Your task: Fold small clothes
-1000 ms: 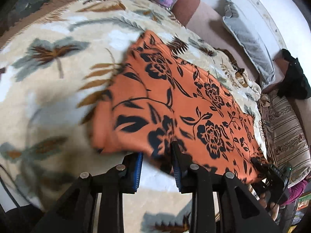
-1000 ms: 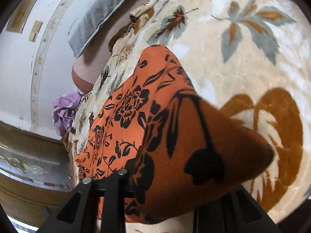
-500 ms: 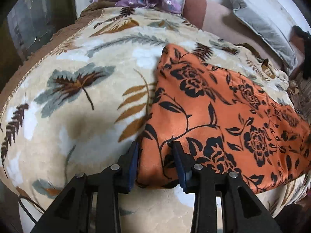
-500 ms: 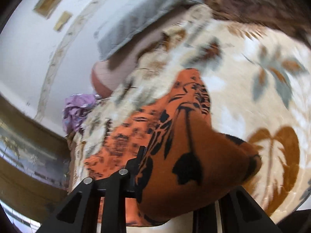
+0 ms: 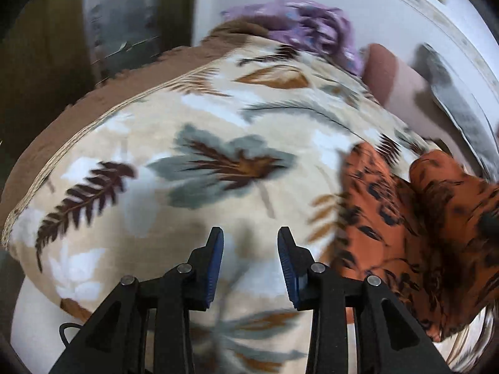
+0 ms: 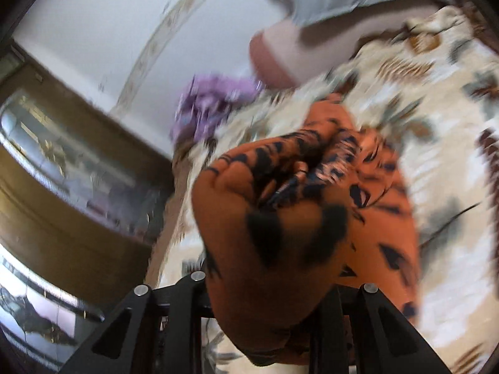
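The orange garment with black flowers lies bunched on the leaf-patterned blanket, to the right of my left gripper. The left gripper is open and empty, its blue pads apart above bare blanket. In the right wrist view the same orange garment is lifted and bulges over my right gripper, hiding both fingers; the gripper is shut on it. The rest of the garment trails down onto the blanket.
A purple crumpled cloth lies at the far edge of the bed by the white wall. A pinkish bolster and a grey pillow lie at the back right. A dark wooden cabinet with glass stands beside the bed.
My left gripper has let go of the orange garment and moved left over bare blanket. My right gripper has carried its end of the garment up and across, folding it over.
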A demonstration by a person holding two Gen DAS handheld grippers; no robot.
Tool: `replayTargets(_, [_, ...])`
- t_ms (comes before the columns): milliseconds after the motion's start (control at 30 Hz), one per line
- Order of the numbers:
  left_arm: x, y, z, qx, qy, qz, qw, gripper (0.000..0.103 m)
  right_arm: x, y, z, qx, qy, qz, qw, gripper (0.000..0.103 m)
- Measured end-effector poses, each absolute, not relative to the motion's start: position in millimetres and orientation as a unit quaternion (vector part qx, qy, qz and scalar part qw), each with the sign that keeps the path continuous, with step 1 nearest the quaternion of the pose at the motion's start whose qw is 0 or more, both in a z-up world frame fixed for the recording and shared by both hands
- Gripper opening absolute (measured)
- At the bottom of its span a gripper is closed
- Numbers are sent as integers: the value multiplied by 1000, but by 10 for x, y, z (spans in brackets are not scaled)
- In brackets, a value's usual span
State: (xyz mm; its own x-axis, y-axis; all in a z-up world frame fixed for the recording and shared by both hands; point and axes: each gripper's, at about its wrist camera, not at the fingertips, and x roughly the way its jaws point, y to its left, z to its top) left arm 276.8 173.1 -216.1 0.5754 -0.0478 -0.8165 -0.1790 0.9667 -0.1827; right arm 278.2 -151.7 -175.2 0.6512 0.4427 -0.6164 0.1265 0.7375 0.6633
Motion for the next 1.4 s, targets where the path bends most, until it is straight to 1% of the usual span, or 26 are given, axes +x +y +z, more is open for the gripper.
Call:
replayTargets(33, [2766, 1785, -2181, -127, 462, 42, 877, 37, 2837, -1403, -1882, 353, 424, 96, 829, 34])
replayTargets(67, [2765, 1824, -2202, -130, 466, 46, 874, 37, 2844, -1332, -1998, 359, 436, 103, 819, 41])
replayTargets(100, [2761, 1852, -2222, -132, 468, 48, 872, 37, 2867, -1244, -2119, 369, 450, 120, 805, 58])
replayTargets(133, [2756, 1883, -2234, -135, 470, 50, 871, 37, 2869, -1171, -2216, 376, 462, 135, 792, 64])
replayTargets(167, [2756, 1898, -2236, -136, 470, 51, 871, 37, 2843, -1102, -2272, 373, 468, 142, 788, 66])
replayTargets(267, [2735, 1919, -2193, -143, 461, 52, 874, 37, 2728, -1101, -2195, 361, 448, 178, 798, 72])
replayTargets(400, [2679, 1810, -1989, -153, 418, 29, 895, 37, 2591, -1419, -2096, 420, 421, 241, 767, 77])
replayTargets(500, [2584, 1601, -1759, -148, 363, -11, 920, 37, 2454, -1720, -2029, 429, 385, 235, 783, 76])
replayTargets(533, [2551, 1503, -1687, -137, 345, -24, 928, 43, 2418, -1802, -2028, 428, 379, 222, 790, 76])
replayTargets(567, [2527, 1409, -1638, -127, 332, -34, 934, 47, 2370, -1918, -2043, 425, 375, 201, 799, 69])
replayTargets(600, [2510, 1306, -1593, -116, 322, -46, 939, 54, 2331, -2020, -2078, 423, 375, 180, 805, 52])
replayTargets(667, [2495, 1051, -1533, -95, 309, -73, 944, 55, 2298, -2185, -2180, 429, 383, 146, 805, 39])
replayTargets(733, [2521, 817, -1566, -66, 315, -85, 943, 55, 2302, -2261, -2342, 438, 399, 127, 795, 38])
replayTargets(800, [2591, 676, -1669, -39, 337, -77, 938, 55, 2335, -2229, -2452, 419, 427, 118, 793, 32])
replayTargets(900, [2803, 537, -2091, 42, 423, -18, 905, 55, 2332, -2152, -2455, 390, 439, 114, 801, 32])
replayTargets(967, [2882, 602, -2276, 42, 458, -3, 888, 55, 2402, -2168, -2420, 381, 451, 116, 799, 32])
replayTargets(1000, [2882, 687, -2283, 14, 459, -8, 888, 58, 2482, -2154, -2383, 375, 454, 120, 799, 32])
replayTargets(1033, [2882, 728, -2265, 5, 457, -11, 889, 58, 2529, -2179, -2332, 365, 451, 120, 805, 32])
replayTargets(1100, [2861, 703, -2253, 33, 449, -13, 893, 58, 2741, -2216, -2193, 343, 439, 107, 823, 32])
replayTargets(1233, [2802, 630, -2241, 62, 429, -9, 901, 58, 3143, -2337, -2091, 343, 438, 64, 828, 33])
replayTargets(1333, [2801, 648, -2238, 59, 428, -13, 902, 58, 3517, -2428, -2196, 332, 453, 18, 827, 35])
replayTargets(1400, [2826, 643, -2266, 62, 426, -15, 903, 58, 3820, -2473, -2440, 329, 488, -5, 808, 35])
